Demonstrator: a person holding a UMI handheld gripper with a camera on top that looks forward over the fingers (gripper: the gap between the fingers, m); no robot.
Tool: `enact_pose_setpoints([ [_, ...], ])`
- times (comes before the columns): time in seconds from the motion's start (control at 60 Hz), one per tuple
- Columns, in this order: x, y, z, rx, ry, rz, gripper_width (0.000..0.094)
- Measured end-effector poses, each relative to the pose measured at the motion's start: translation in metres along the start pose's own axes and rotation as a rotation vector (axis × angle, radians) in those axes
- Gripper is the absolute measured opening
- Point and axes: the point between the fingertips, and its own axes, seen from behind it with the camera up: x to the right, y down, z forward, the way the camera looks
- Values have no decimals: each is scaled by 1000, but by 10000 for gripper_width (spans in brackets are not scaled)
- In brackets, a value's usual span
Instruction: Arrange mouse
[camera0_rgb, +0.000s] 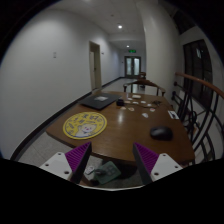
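Hovering short of the near edge of the wooden table (125, 125), the tool (112, 160) has its two fingers spread apart with nothing between them. On the table's right side lies the dark mouse (161, 132), well ahead of the tool and untouched. Left of the mouse sits a round yellow mat (85, 125), near the table's left corner. Beyond the mat, farther along the table, rests a closed dark laptop (98, 101).
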Motion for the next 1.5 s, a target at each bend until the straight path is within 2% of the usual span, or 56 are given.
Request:
enact_pose_setpoints([
  [0.183,65,12,14,-36,86,63,838],
  [0.317,138,23,24,-50,191,33,839],
  [0.483,207,36,53,-76,254,50,842],
  [0.667,255,28,92,-80,274,34,845],
  [0.817,263,20,118,-94,210,77,845],
  [0.933,278,4,145,-112,206,31,845],
  [0.967,280,1,152,-132,198,18,871],
  [1.017,283,-7,164,-134,194,39,835],
  [1.083,291,-13,179,-145,190,50,834],
  [1.15,295,-17,190,-153,192,98,798],
  [1.167,298,-17,193,-155,196,95,744],
  [1.217,301,-18,196,-149,199,88,501],
  [1.233,302,-18,196,-143,205,104,480],
  [1.35,302,-18,194,-146,238,137,358],
  [1.433,302,-26,182,-143,270,153,342],
  [1.5,294,-60,158,-72,329,136,342],
])
